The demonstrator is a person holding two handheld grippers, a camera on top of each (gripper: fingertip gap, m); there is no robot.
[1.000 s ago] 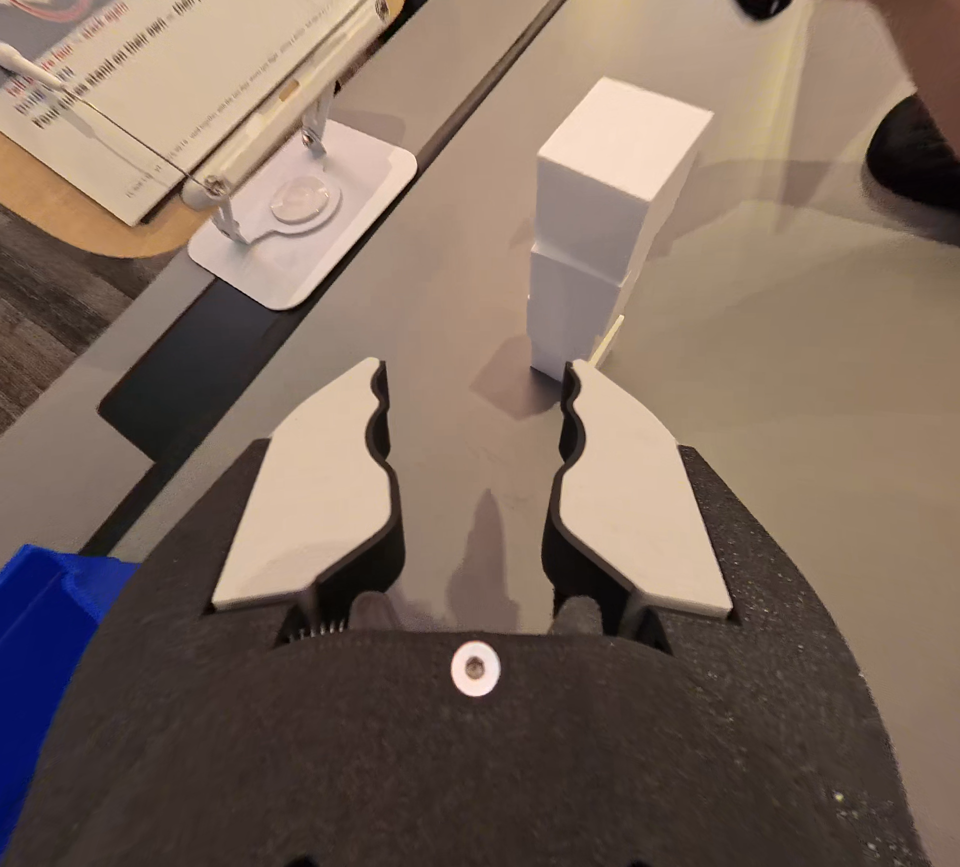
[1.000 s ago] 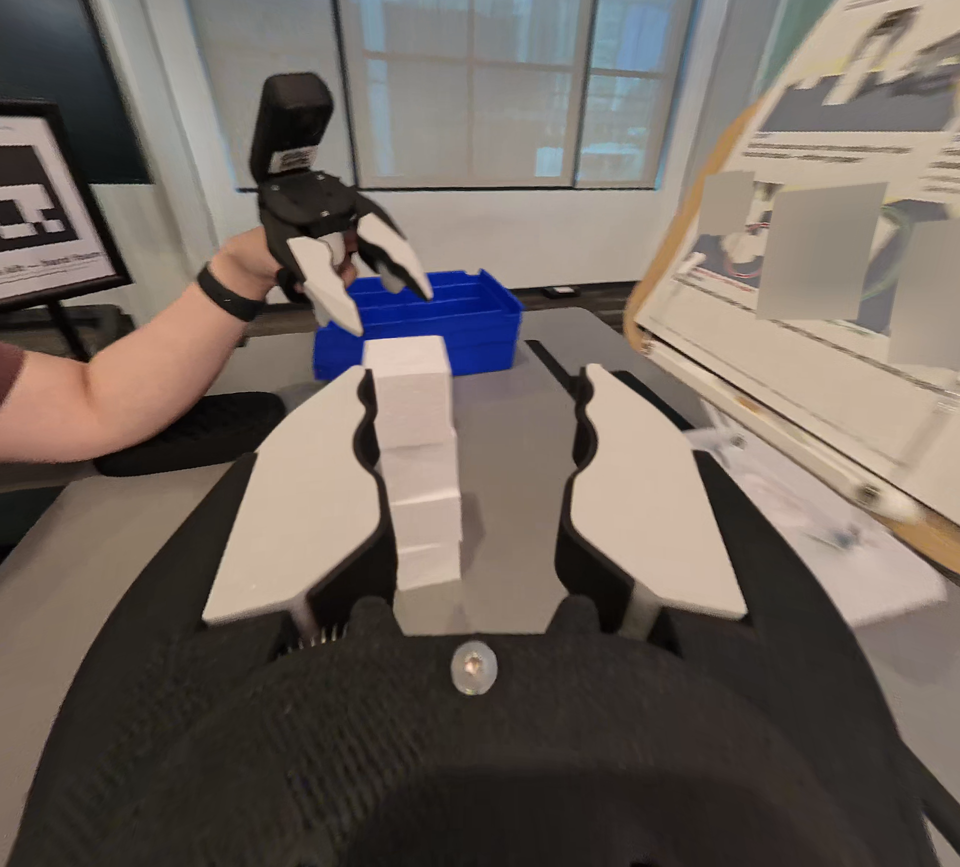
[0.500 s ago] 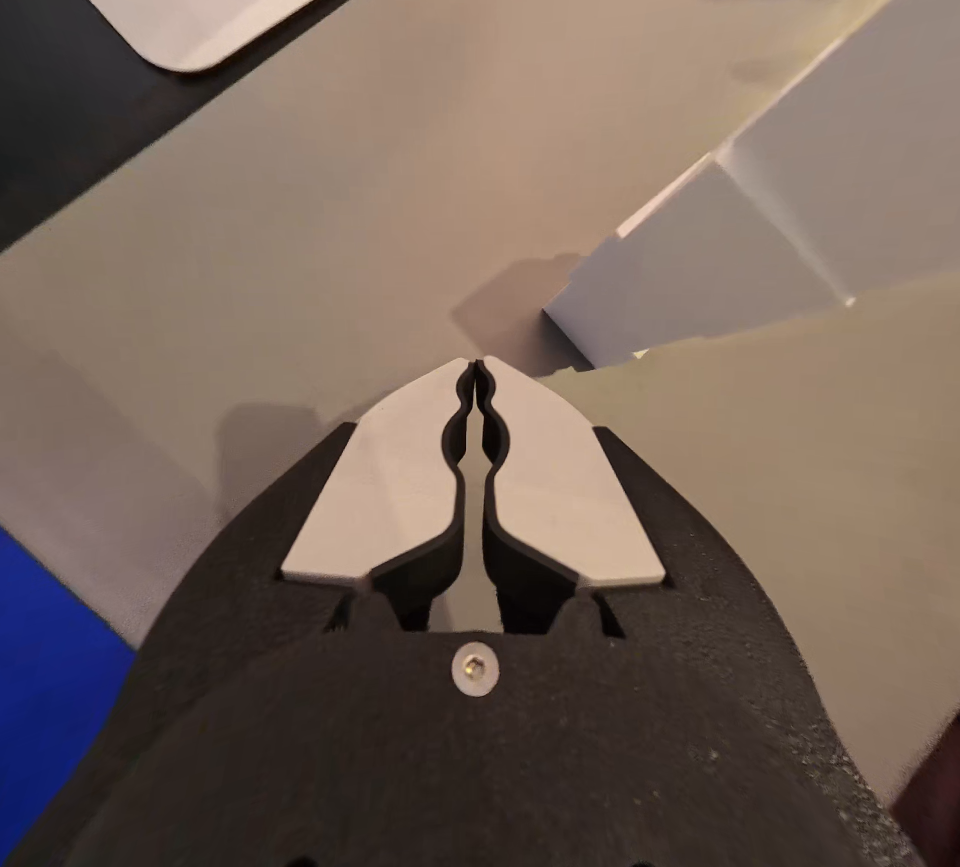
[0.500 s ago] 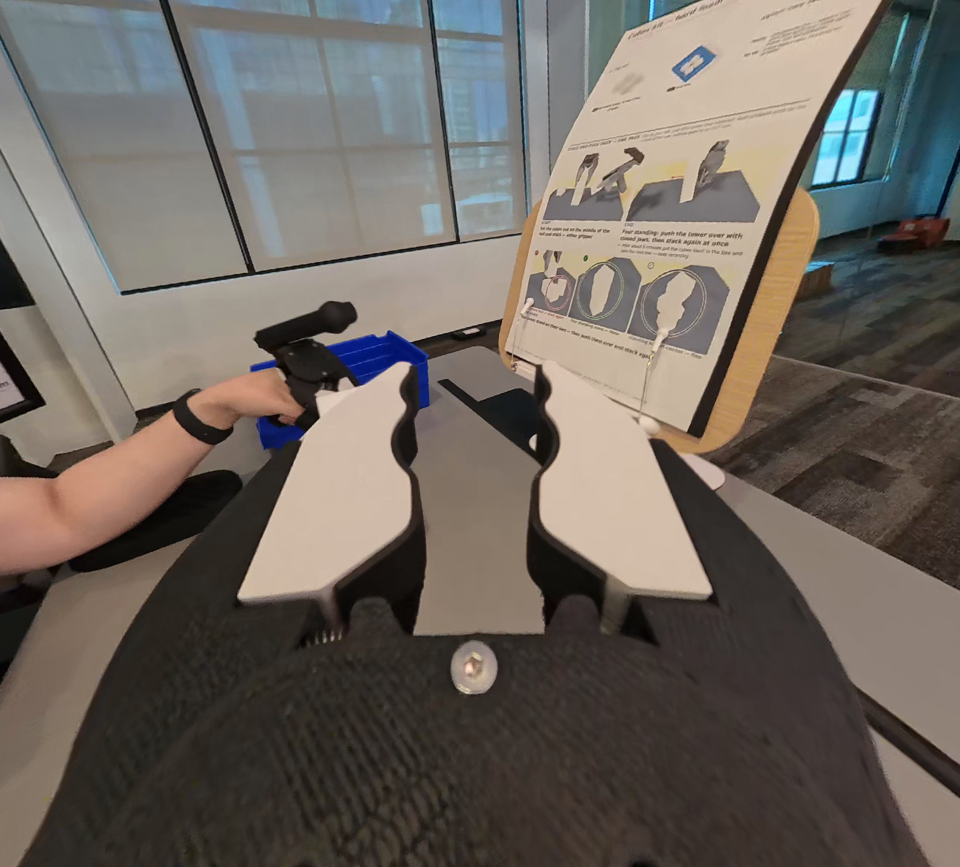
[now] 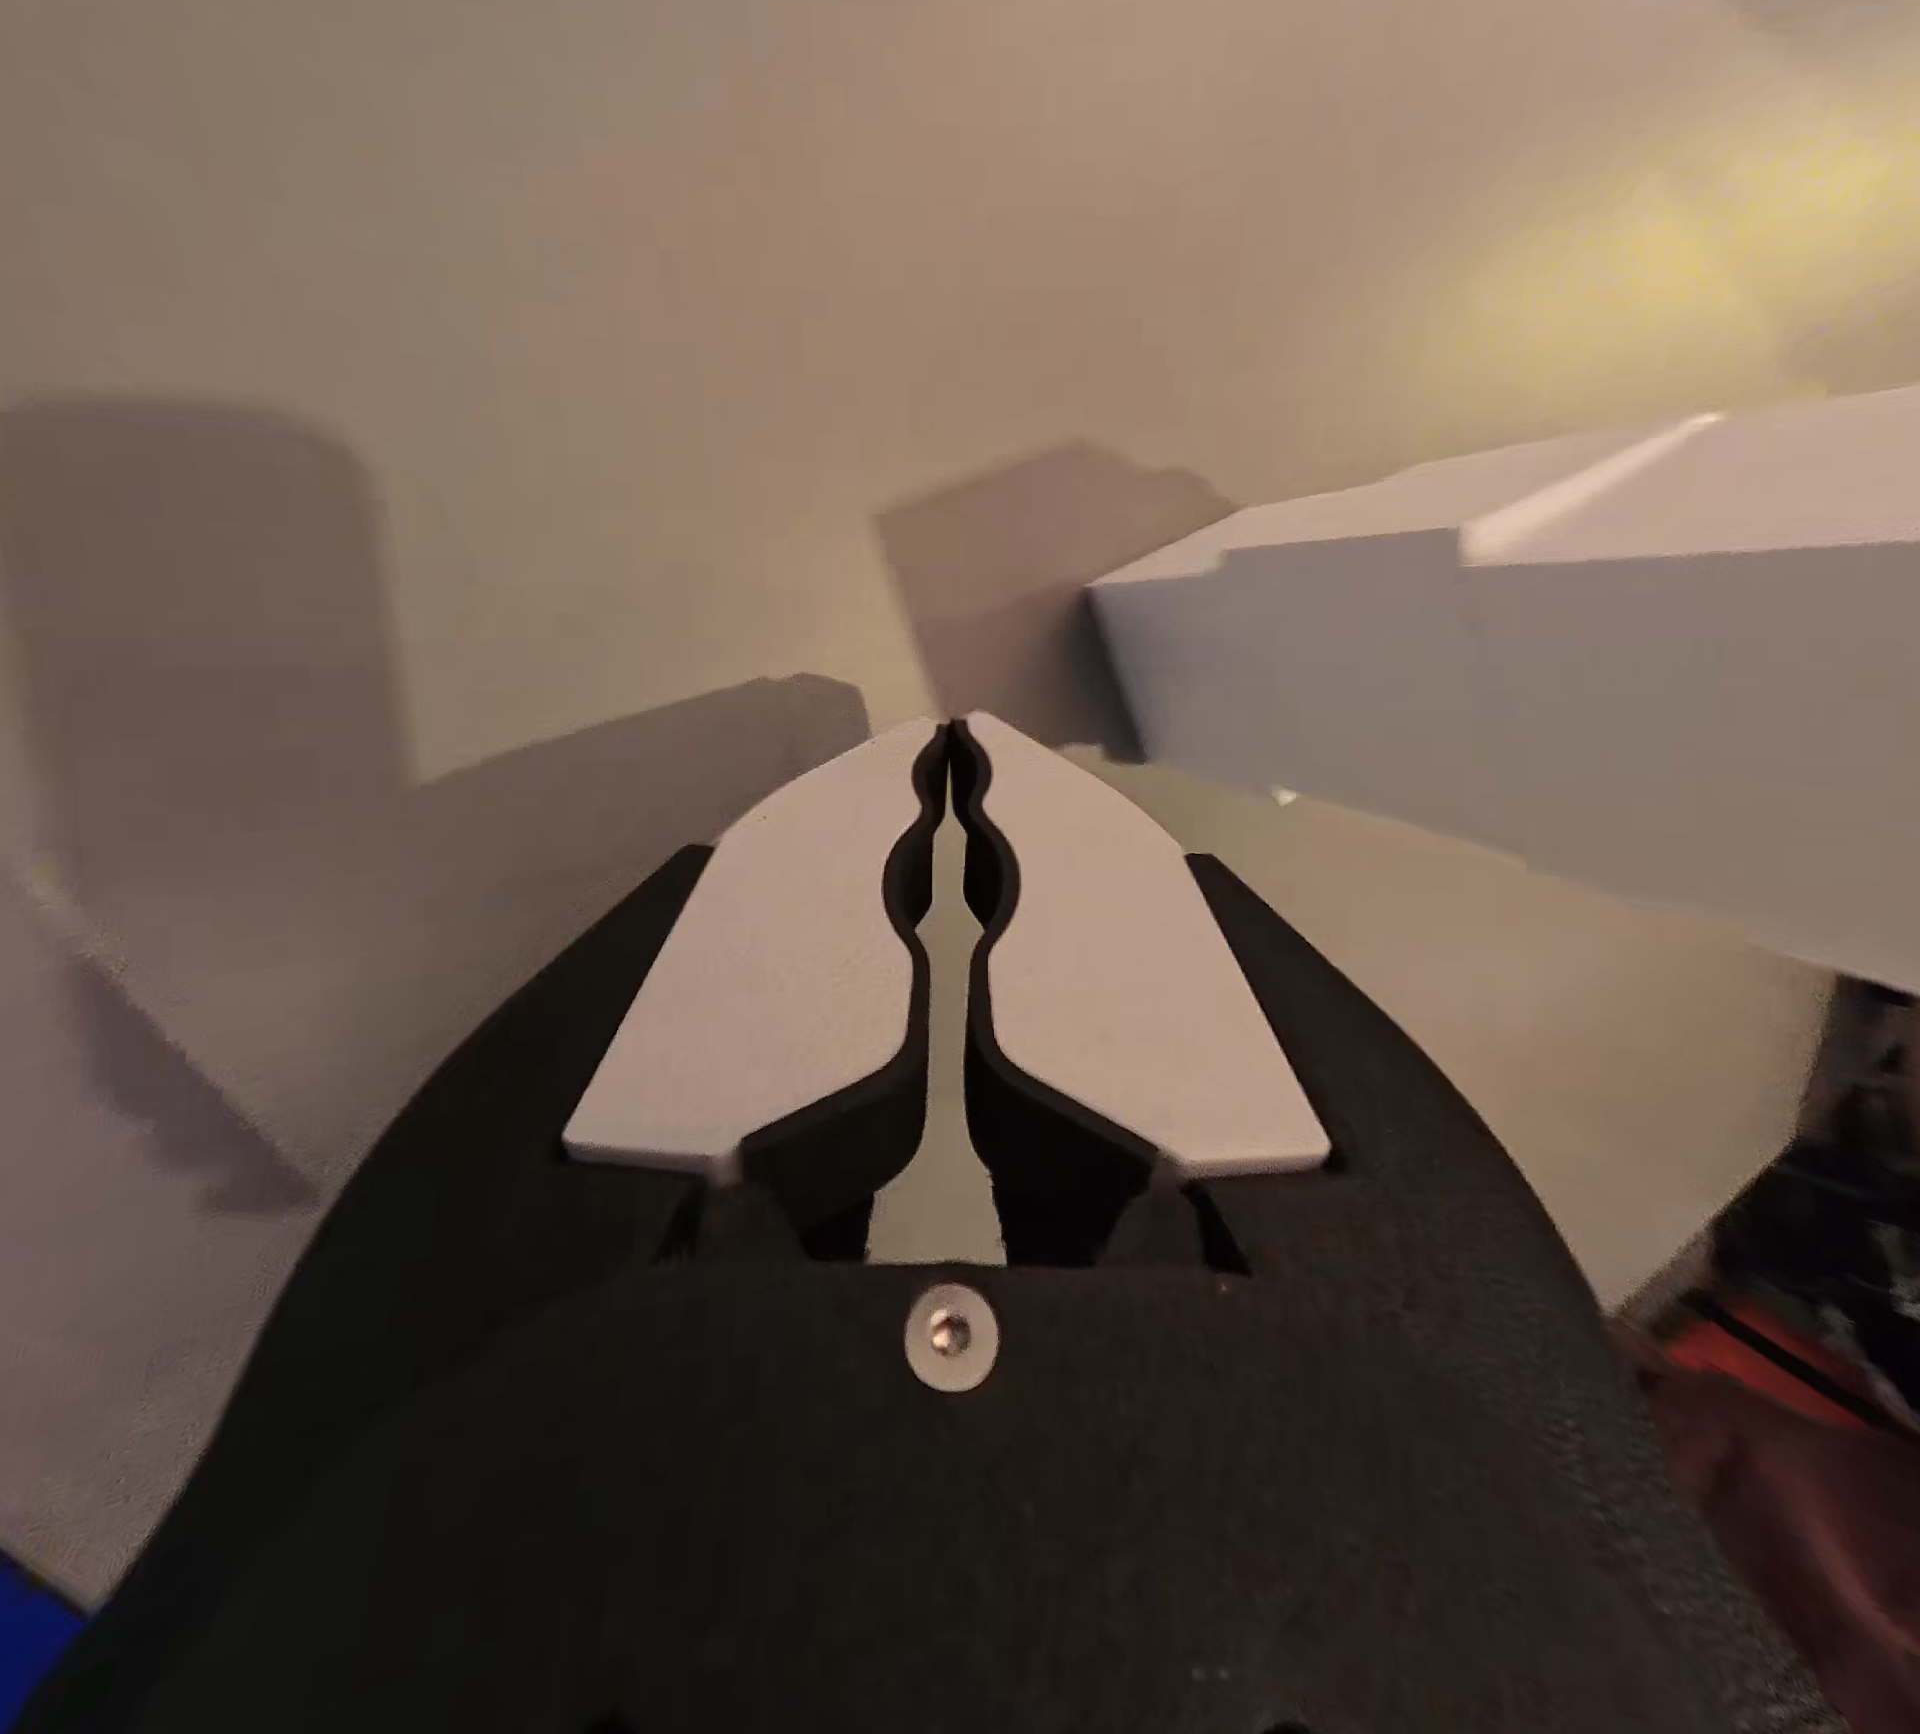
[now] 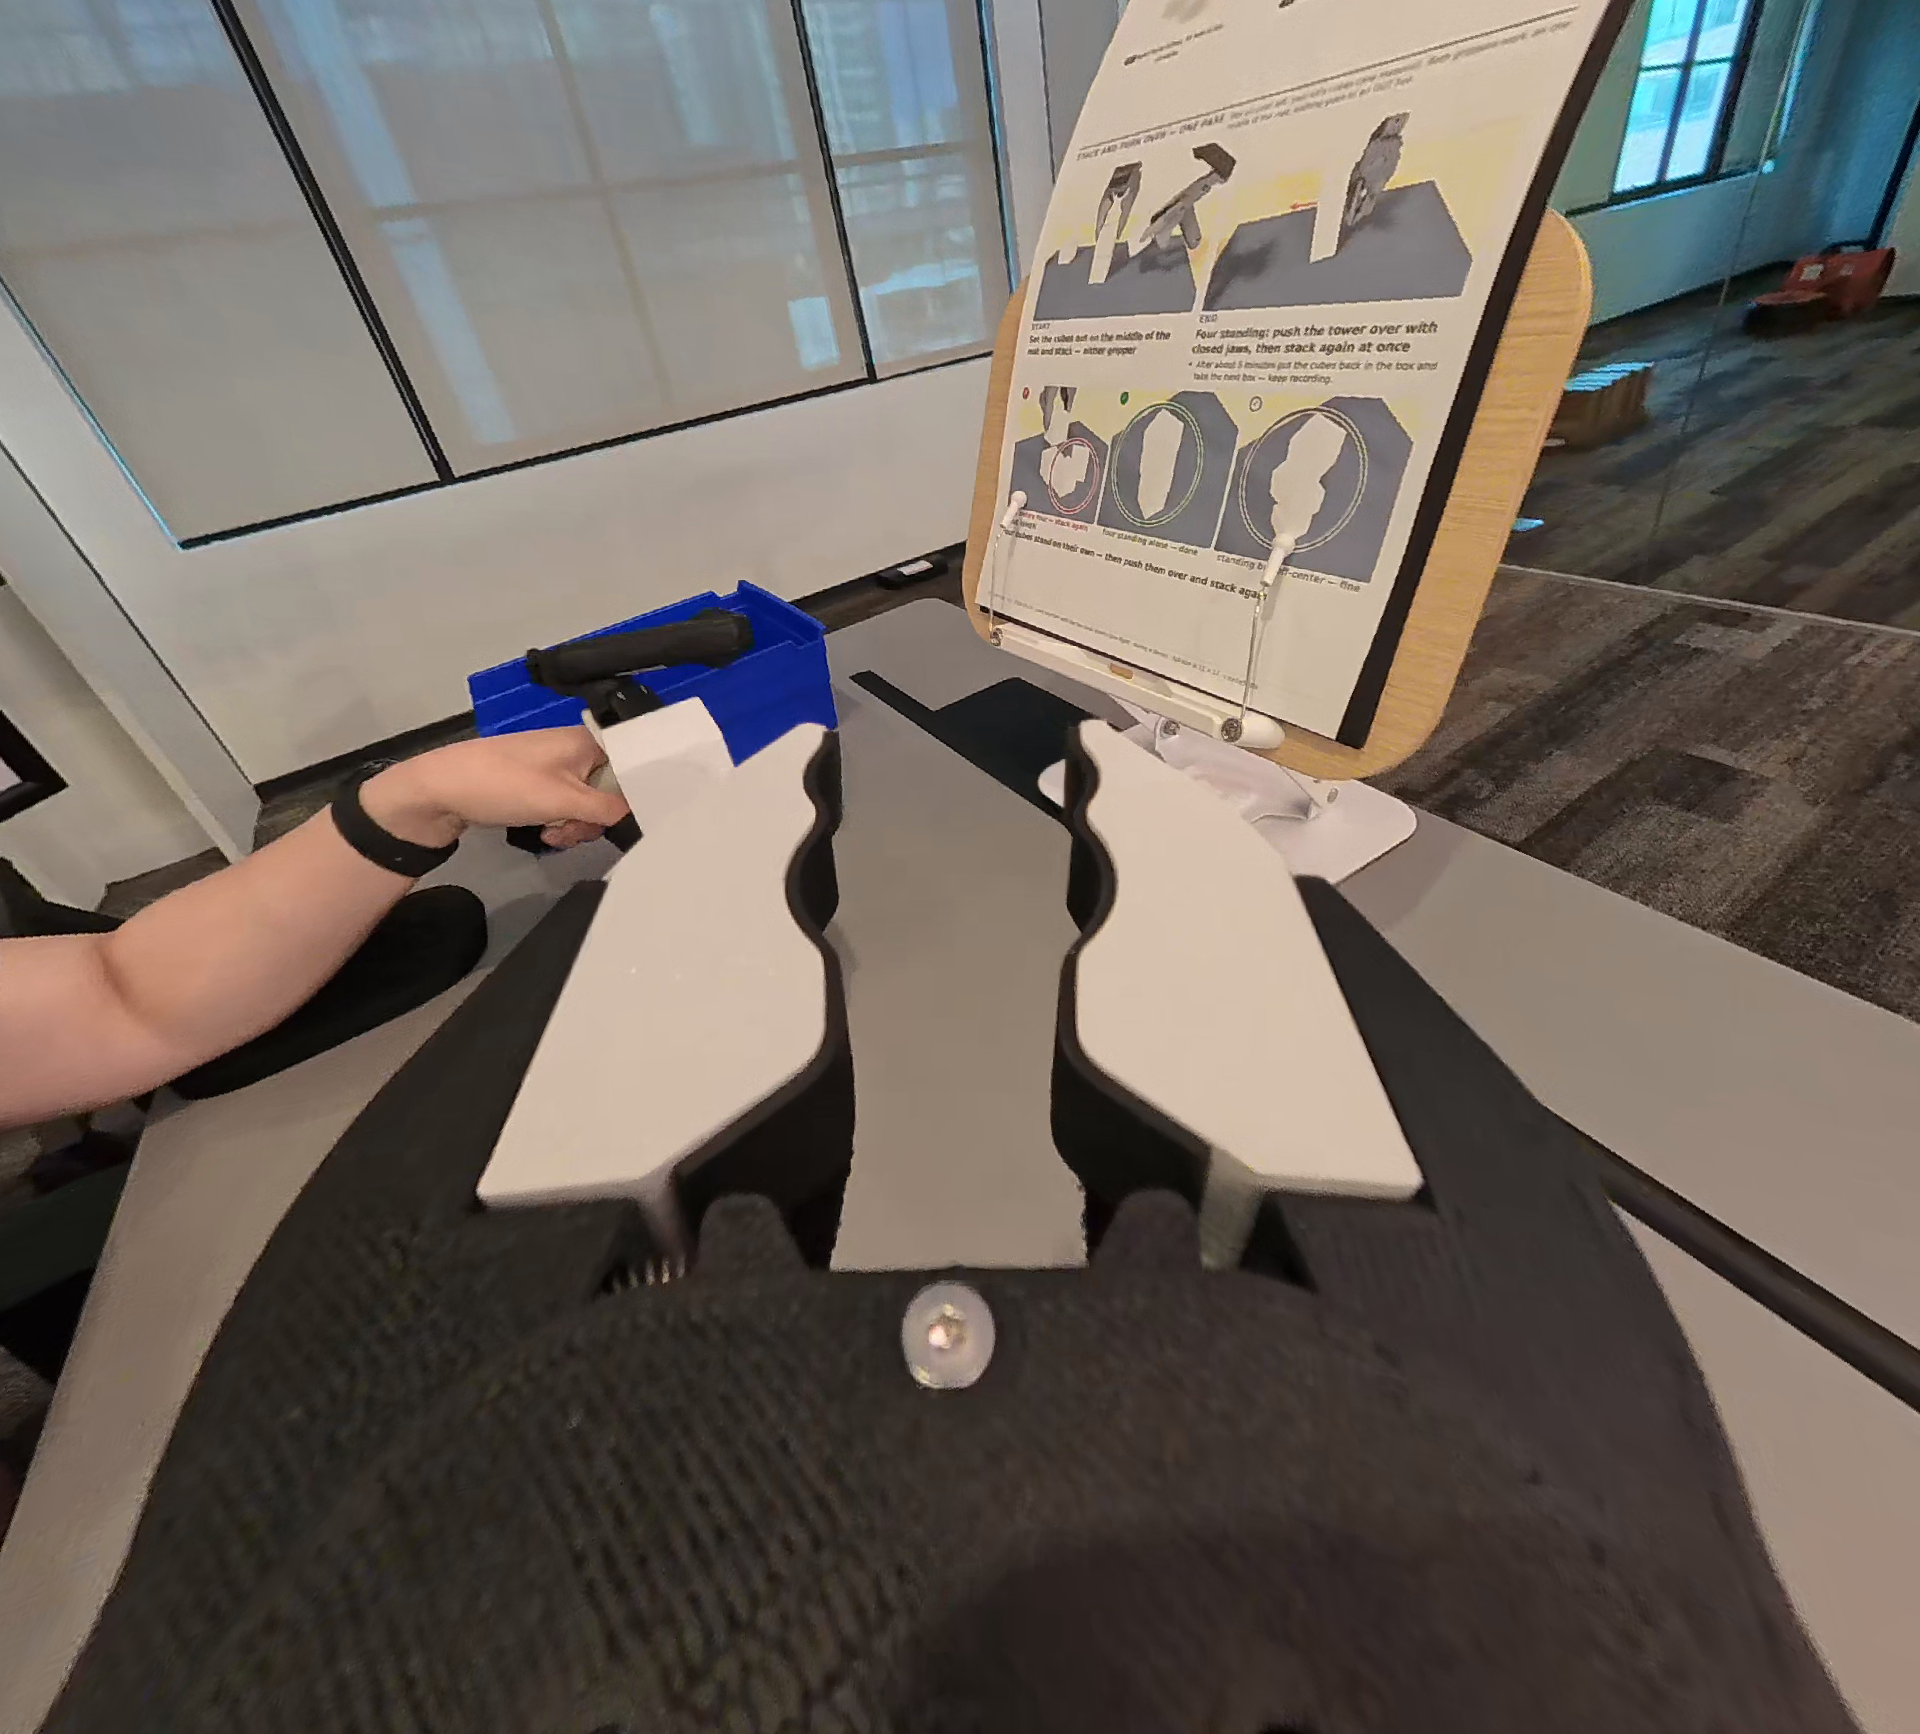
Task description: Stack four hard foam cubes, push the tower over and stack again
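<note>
The white foam cube tower [image 5: 1507, 676] shows in the left wrist view as several cubes in a line, running from mid-frame to the right edge. That view is rolled, so I cannot tell whether the tower stands upright. My left gripper [image 5: 953, 728] is shut and empty, low over the grey table [image 5: 623, 230], its tips just left of the tower's near end. In the right wrist view my right gripper [image 6: 951, 749] is open and empty, held above the table. The left gripper's black handle [image 6: 644, 645] lies sideways in a hand there. The tower is hidden there.
A blue bin [image 6: 769, 666] stands at the table's far end. An instruction board on a wooden stand [image 6: 1299, 282] with a white base [image 6: 1340, 822] is at the far right. A person's forearm [image 6: 208, 967] and a black pad [image 6: 405, 957] are at the left. There is about 40 cm between the tips of the two grippers.
My left gripper has shut, dropped low beside the tower's base and rolled sideways. My right gripper has risen and turned right, so the tower has left its view.
</note>
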